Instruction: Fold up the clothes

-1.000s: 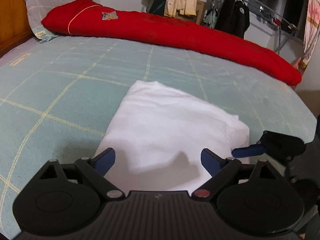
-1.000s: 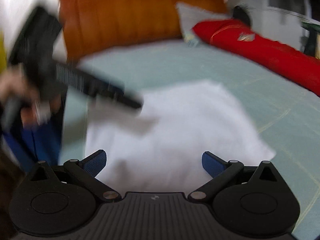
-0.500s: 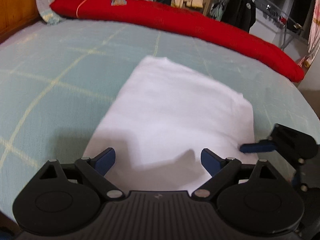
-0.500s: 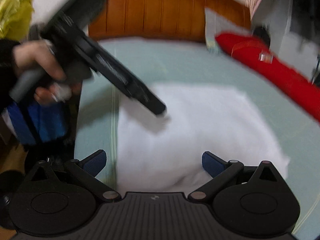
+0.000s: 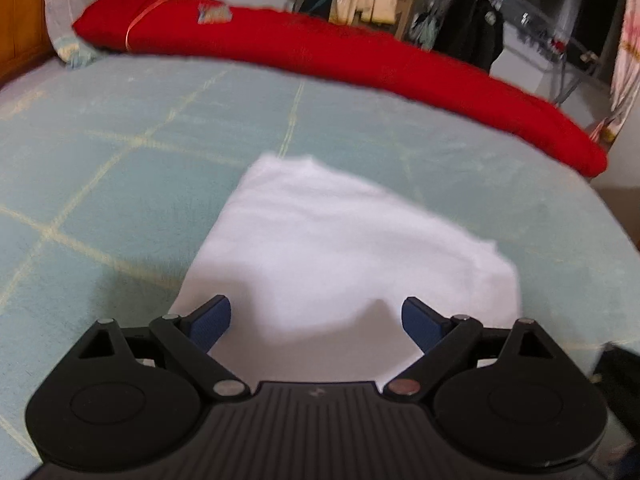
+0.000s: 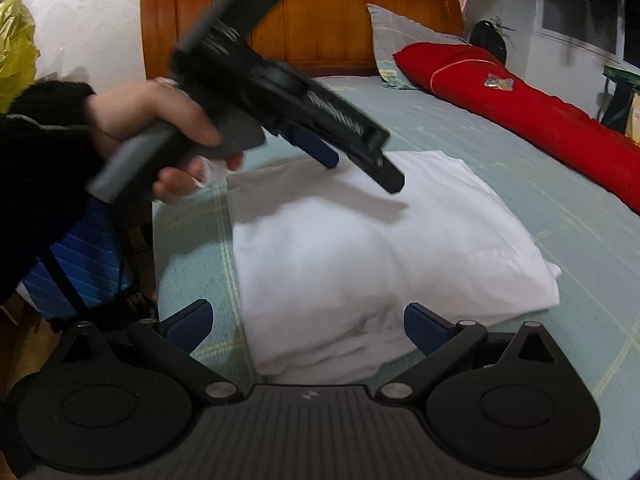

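The right gripper [image 6: 308,322] is hovering with its blue-padded fingers [image 6: 424,330] spread wide and gripping nothing, the near folded edge of the white garment [image 6: 380,248] lying just ahead between them. The left gripper [image 5: 316,320] is likewise gaping and empty, poised over the garment's other end; seen from the right wrist, a hand [image 6: 160,128] is holding it above the cloth without touching it. The garment is lying folded into a thick rectangle on the pale green bedspread [image 5: 120,160]. Further ahead, a red quilt [image 5: 340,56] is stretching along the bed, a pillow [image 6: 404,36] leaning against the wooden headboard [image 6: 320,12].
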The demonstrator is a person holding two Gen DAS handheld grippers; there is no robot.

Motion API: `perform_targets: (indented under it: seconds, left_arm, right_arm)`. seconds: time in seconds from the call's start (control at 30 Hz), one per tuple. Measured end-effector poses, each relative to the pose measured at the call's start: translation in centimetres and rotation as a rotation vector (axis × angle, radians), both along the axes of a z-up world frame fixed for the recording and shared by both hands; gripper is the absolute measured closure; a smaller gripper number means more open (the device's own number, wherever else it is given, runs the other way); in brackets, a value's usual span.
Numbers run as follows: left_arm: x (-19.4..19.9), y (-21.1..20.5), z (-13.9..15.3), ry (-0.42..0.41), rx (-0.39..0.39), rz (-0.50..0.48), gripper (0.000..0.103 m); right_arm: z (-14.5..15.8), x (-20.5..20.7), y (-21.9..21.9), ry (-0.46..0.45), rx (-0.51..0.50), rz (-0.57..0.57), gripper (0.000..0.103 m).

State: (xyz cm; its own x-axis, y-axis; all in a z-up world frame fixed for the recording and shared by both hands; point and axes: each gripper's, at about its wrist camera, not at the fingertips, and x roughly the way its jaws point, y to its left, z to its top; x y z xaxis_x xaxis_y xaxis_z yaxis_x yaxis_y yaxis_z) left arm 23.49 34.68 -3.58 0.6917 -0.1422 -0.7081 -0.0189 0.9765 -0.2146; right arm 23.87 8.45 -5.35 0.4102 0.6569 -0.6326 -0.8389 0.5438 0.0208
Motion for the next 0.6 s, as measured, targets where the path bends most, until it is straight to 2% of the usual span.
perform_targets:
  seconds: [0.07,0.27,0.5,0.6]
  left_arm:
    - [0.1,-0.1,-0.6,0.01,0.002,0.002,0.011]
    - [-0.6,-1.4,2.5,-0.088,0.095,-0.014,0.011]
    - [3.3,-2.6,1.5,-0.037,0.153,-0.004,0.01]
    - [5.0,-2.7,0.0,-0.005,0.137,0.002,0.01]
  right_arm:
    - [-0.1,0.3,-0.2,0.019,-0.006,-0.015,0.0]
    - [-0.5,1.3,-1.0,0.073,0.016,-0.063,0.0]
    - [-0.9,1.8,-1.4,0.113,0.025,-0.083,0.0]
    - [-0.9,1.9,-1.6,0.116,0.026,-0.084,0.0]
